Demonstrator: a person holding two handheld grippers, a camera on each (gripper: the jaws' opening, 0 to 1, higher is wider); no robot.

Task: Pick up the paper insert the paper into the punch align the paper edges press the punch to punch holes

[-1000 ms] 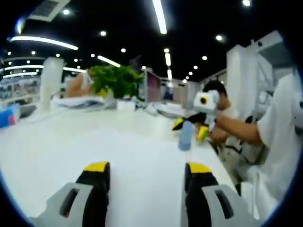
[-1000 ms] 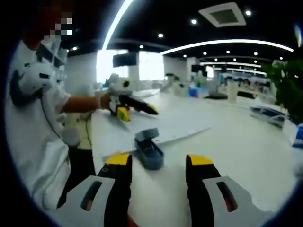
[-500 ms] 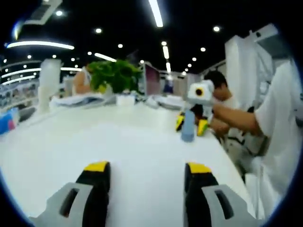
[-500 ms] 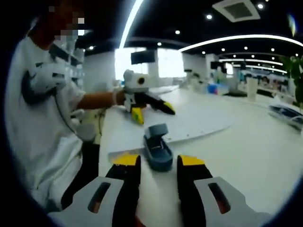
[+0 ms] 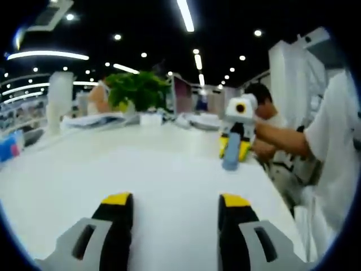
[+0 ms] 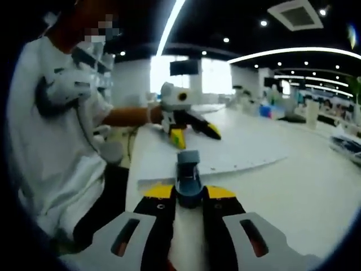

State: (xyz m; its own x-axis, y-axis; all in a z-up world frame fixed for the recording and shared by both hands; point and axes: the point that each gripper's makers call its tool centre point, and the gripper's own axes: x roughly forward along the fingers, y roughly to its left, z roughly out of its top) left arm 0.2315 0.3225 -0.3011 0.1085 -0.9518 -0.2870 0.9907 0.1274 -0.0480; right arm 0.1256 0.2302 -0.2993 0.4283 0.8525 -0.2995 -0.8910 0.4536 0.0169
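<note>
A blue hole punch (image 6: 188,175) stands on the white table (image 6: 293,192) at the near edge of a white paper sheet (image 6: 237,149). My right gripper (image 6: 190,192) is shut on the punch's near end, one yellow-tipped jaw on each side. In the left gripper view, that same right gripper (image 5: 233,149) shows at the right with the punch (image 5: 230,158) between its tips. My left gripper (image 5: 175,200) is open over bare white surface, nothing between its jaws. In the right gripper view, the left gripper (image 6: 196,135) hovers open over the paper's far left part.
The person in a white shirt (image 6: 51,147) stands at the table's edge (image 6: 131,169). A green plant (image 5: 138,93), a white cylinder (image 5: 59,99) and a blue item (image 5: 8,144) sit far across the table. Another person (image 5: 258,107) sits behind.
My right gripper has moved up to the punch and its jaws have narrowed onto it. The left gripper stays open and has barely moved.
</note>
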